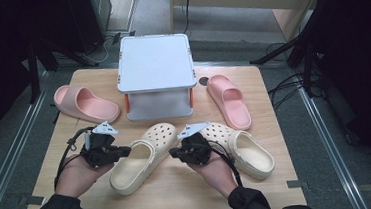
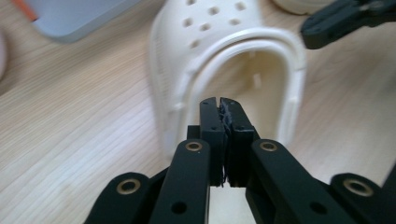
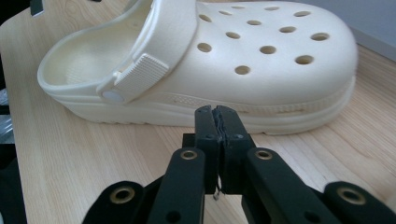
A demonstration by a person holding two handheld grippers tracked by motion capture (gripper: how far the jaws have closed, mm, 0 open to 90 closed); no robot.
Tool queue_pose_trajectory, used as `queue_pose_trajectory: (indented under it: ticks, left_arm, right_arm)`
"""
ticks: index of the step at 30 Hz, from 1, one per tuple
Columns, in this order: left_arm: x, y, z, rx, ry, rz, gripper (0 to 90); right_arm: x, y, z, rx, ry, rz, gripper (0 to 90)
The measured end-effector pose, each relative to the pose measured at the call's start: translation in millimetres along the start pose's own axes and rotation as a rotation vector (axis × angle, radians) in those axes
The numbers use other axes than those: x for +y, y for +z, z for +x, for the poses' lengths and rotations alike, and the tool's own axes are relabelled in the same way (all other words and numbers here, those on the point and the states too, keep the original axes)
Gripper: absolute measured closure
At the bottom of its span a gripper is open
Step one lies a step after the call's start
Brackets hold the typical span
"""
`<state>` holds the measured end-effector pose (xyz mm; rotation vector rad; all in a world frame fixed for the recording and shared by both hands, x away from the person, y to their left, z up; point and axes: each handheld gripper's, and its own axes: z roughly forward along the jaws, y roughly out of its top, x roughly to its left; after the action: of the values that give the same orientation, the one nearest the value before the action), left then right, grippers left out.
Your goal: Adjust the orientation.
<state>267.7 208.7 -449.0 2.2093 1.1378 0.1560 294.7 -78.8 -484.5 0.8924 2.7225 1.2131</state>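
Two cream clogs lie on the wooden table (image 1: 171,198). The left clog (image 1: 138,161) sits between my two grippers. My left gripper (image 1: 126,151) is held level at that clog's left side, jaws shut and empty. In the left gripper view its tips (image 2: 219,101) point into the clog's opening (image 2: 224,32). My right gripper (image 1: 173,154) faces the same clog from the right, also shut with nothing held. In the right gripper view its tips (image 3: 215,110) stand just short of the clog's side (image 3: 261,56). The right clog (image 1: 244,147) lies behind the right hand.
A grey two-level stand (image 1: 155,61) with orange posts stands at the table's back middle. A pink slide (image 1: 85,103) lies at the back left and another pink slide (image 1: 229,101) at the back right. The floor lies beyond the table edges.
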Motion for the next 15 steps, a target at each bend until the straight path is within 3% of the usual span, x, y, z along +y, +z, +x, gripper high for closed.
queue_pose_trajectory:
  ticks: [6, 7, 10, 15]
  left_arm:
    - [-10.7, 4.9, 18.7, 0.021, -0.034, -0.003, 88.9]
    - [-12.8, 6.9, 21.5, 0.020, -0.056, 0.007, 88.9]
    - [-18.8, 10.8, 24.9, 0.025, -0.080, 0.014, 88.9]
    - [-25.8, 18.5, 27.5, 0.009, -0.081, 0.043, 88.7]
  right_arm:
    - [2.2, 11.9, 4.5, -0.004, -0.014, 0.006, 90.0]
    - [2.4, 13.4, 5.1, -0.003, -0.011, 0.010, 90.0]
    - [3.3, 17.3, 6.5, 0.000, -0.020, 0.006, 90.0]
    - [4.9, 21.0, 8.0, 0.000, -0.029, 0.009, 90.0]
